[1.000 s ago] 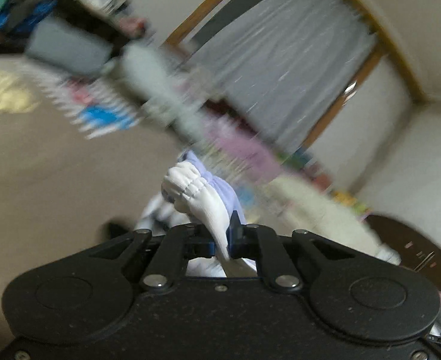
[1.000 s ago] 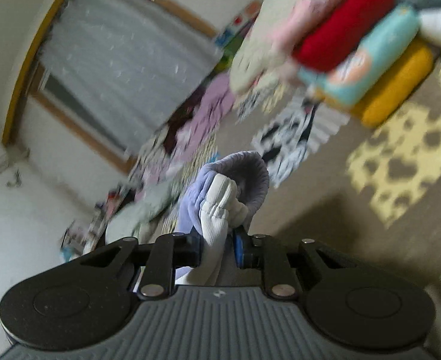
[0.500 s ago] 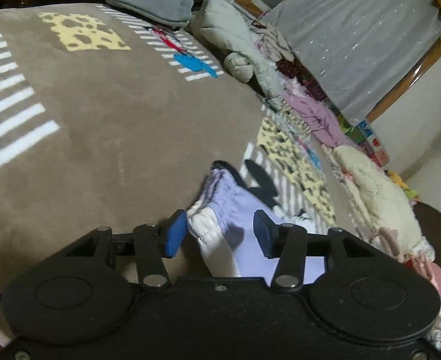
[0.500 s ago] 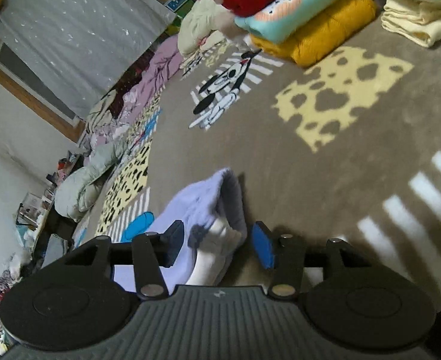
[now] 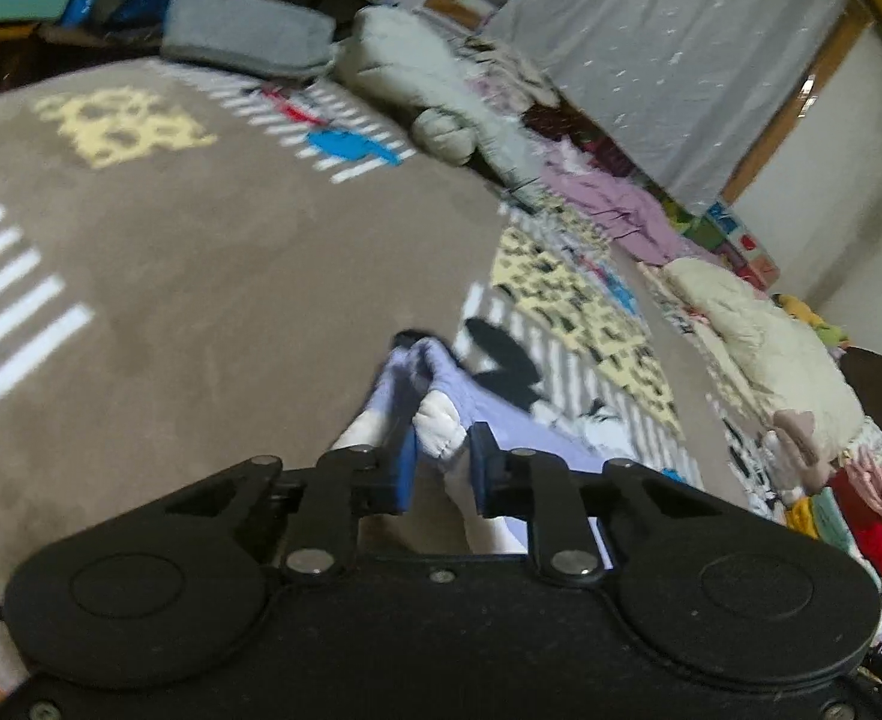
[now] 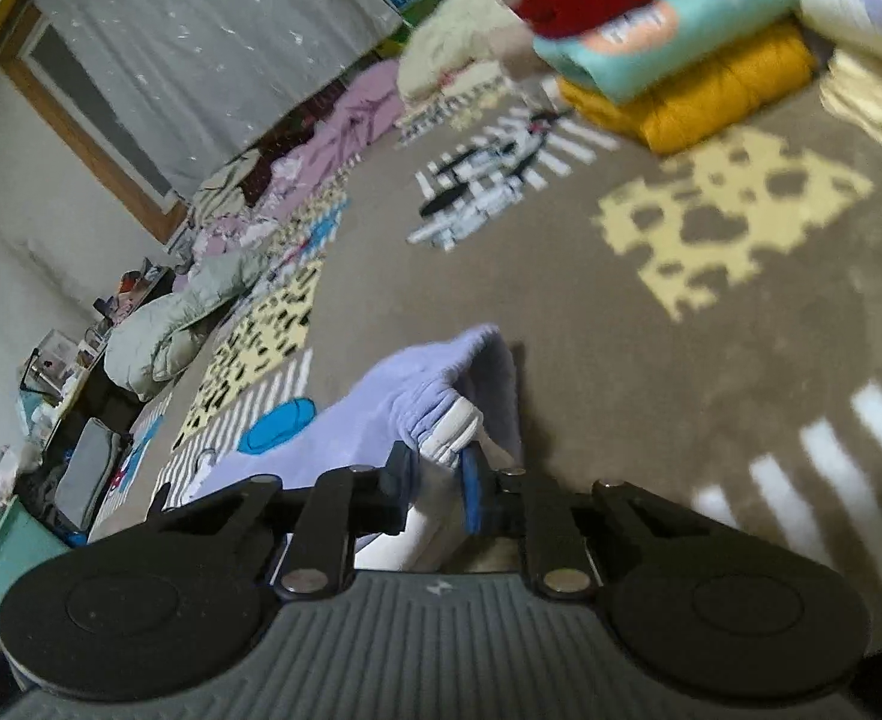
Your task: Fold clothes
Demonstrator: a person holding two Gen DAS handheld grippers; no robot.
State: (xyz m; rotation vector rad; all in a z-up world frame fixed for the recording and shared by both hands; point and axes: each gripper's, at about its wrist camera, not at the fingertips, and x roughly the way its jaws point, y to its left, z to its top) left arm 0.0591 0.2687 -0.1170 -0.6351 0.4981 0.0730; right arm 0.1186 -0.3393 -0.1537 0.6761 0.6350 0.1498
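Left wrist: both tools (image 5: 441, 465) (image 6: 438, 471) apparently pinch lavender garment's (image 6: 381, 408) white cuffs.

brown carpet (image 5: 213, 252) with yellow patches, white stripes, blue shapes. grey curtain (image 5: 681, 60) over a wood-framed window (image 6: 99, 138), white walls (image 6: 15, 276). loose clothes heaped along the wall under the curtain (image 5: 609, 204). grey cushion (image 5: 243, 30) at carpet edge. folded stack, red, teal, mustard (image 6: 681, 42). dim, soft light.
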